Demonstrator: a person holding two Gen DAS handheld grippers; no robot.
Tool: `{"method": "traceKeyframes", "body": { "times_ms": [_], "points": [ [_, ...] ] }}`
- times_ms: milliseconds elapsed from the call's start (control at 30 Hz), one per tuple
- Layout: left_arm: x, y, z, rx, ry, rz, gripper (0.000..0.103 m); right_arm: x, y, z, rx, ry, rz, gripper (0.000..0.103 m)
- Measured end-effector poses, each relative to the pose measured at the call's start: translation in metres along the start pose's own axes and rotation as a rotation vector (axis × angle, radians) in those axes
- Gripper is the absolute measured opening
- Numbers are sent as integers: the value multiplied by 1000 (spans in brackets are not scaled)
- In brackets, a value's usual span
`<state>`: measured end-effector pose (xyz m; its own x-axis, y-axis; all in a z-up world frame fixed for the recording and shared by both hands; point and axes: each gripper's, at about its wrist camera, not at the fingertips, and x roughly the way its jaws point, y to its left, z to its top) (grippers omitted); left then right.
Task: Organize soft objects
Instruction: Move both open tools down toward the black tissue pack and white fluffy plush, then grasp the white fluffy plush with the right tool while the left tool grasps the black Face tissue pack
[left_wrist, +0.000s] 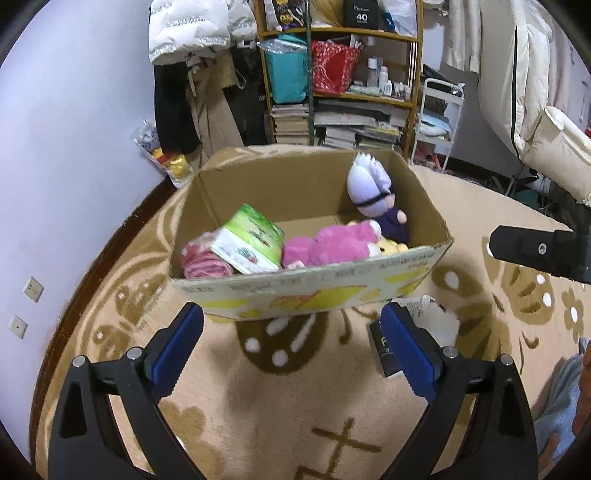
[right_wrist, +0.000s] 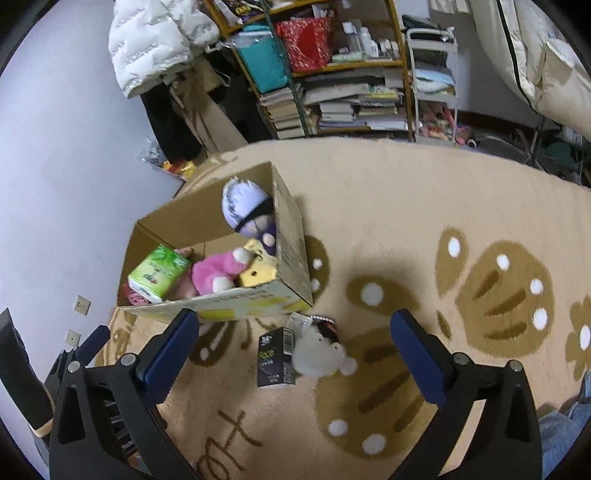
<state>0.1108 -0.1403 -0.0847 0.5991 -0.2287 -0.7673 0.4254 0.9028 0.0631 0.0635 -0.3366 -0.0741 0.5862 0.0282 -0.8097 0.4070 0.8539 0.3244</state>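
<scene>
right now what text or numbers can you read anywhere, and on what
"40": black box on the shelf's top tier.
Print on the carton front: blurred.
Green pack label: blurred.
Small black box on the rug: too small.
Lettering on the white jacket: too small.

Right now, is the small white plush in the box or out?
Out. The white plush lies on the rug beside a dark carton, in front of the cardboard box.

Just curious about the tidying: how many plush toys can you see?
4: a purple-haired doll, a pink plush and a yellow plush in the cardboard box; a small white plush on the carpet. Others may be buried.
</scene>
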Motion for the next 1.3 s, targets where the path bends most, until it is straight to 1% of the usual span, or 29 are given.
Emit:
{"method": "traceKeyframes", "body": {
  "times_ms": [233, 400, 533, 900, 1267, 1300],
  "points": [
    [14, -5, -1, -25, 7, -29, 96, 18, -1, -7, 28, 54, 3, 103],
    [31, -7, -3, -49, 45, -65, 96, 37, -3, -14, 69, 105, 9, 103],
    [39, -9, -5, -43, 60, -69, 96, 48, -7, -16, 100, 135, 19, 103],
    [60, -13, -6, -34, 100, -83, 96, 64, -19, -11, 153, 173, 17, 103],
    [68, -29, -8, -5, 118, -122, 96, 79, -31, -19, 199, 242, -13, 103],
    [68, -30, -9, -1, 119, -123, 96, 80, -32, -19, 205, 242, -7, 100]
  ]
}}
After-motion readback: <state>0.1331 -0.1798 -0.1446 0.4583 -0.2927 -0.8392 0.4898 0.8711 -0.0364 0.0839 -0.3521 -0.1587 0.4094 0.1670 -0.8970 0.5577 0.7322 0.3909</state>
